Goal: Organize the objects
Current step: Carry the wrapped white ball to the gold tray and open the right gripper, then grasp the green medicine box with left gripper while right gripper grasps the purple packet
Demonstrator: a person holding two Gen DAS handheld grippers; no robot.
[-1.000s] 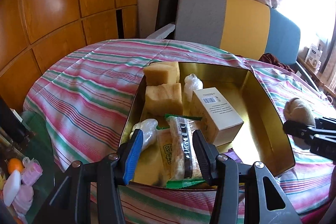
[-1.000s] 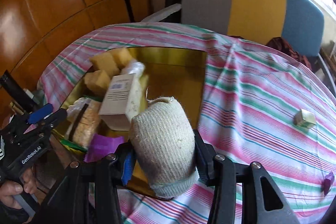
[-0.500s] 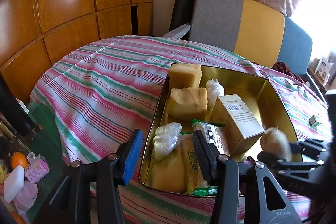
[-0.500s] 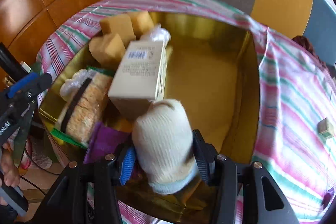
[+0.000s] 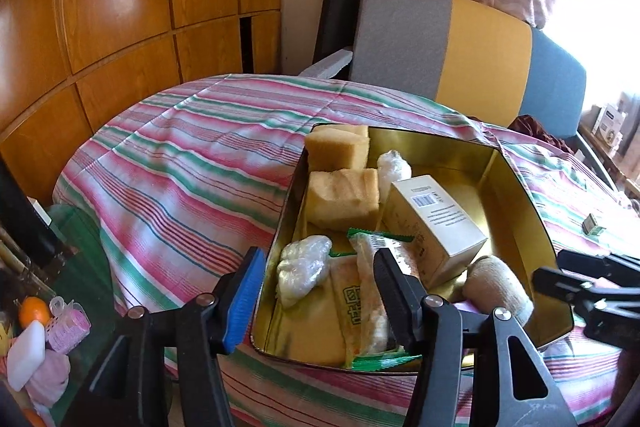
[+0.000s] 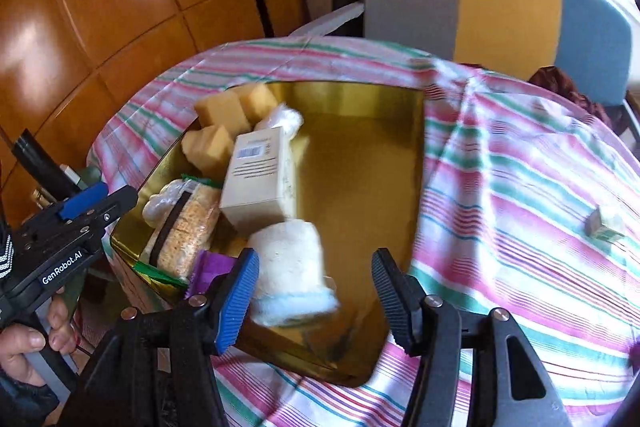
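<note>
A gold tin box sits on the striped tablecloth. In it lie yellow sponge blocks, a cream carton, wrapped snack packs and clear bags. A rolled beige sock lies in the tin's near corner. My right gripper is open just above the sock, no longer holding it. My left gripper is open and empty at the tin's near left edge.
A small cube lies on the cloth right of the tin. A grey, yellow and blue chair stands behind the table. Wooden panels line the left wall. Small items sit on a low glass surface at the left.
My right gripper carried the sock over the tin, lowered it, then opened and let it go inside. The left gripper drifted slightly left, still open.
</note>
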